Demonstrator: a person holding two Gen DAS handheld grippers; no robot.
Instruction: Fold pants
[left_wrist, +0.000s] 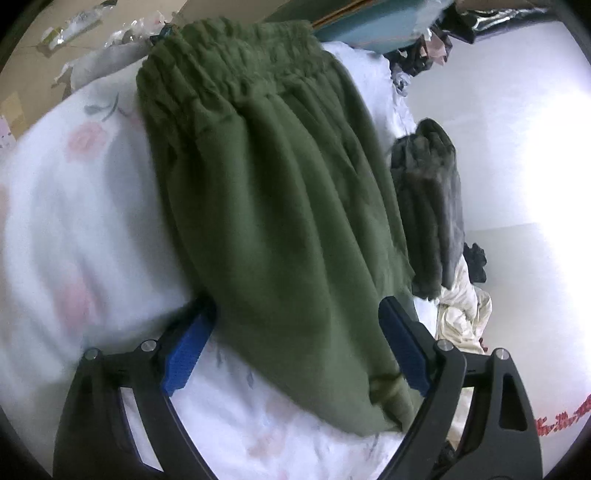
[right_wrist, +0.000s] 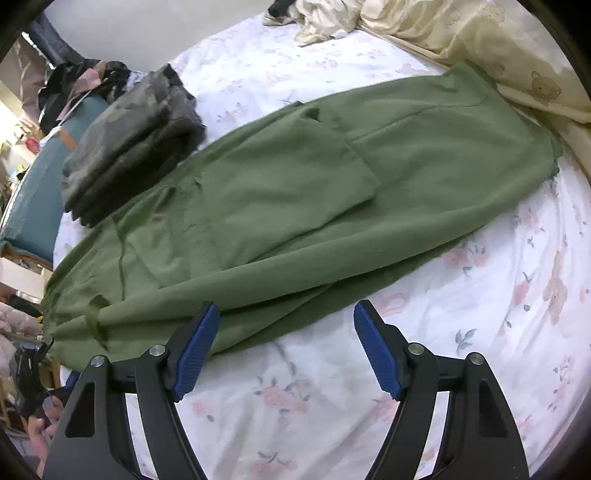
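Green pants (left_wrist: 277, 203) lie flat on a white floral bedsheet (left_wrist: 74, 221), their gathered waistband at the top of the left wrist view. My left gripper (left_wrist: 297, 306) stands open above the leg end, and the cloth runs between its blue pads (left_wrist: 188, 354) without being pinched. In the right wrist view the pants (right_wrist: 295, 192) stretch slantwise across the sheet (right_wrist: 443, 332), with one part folded back on top. My right gripper (right_wrist: 287, 306) is open over the near edge of the cloth, its left pad (right_wrist: 195, 350) just at that edge and nothing gripped.
A stack of folded dark grey garments (right_wrist: 129, 140) sits on the bed beside the pants' waist end, also seen as the grey stack (left_wrist: 428, 206). Cream bedding (right_wrist: 480, 48) is bunched along the far side. A teal bed edge (right_wrist: 37, 192) and clutter lie beyond.
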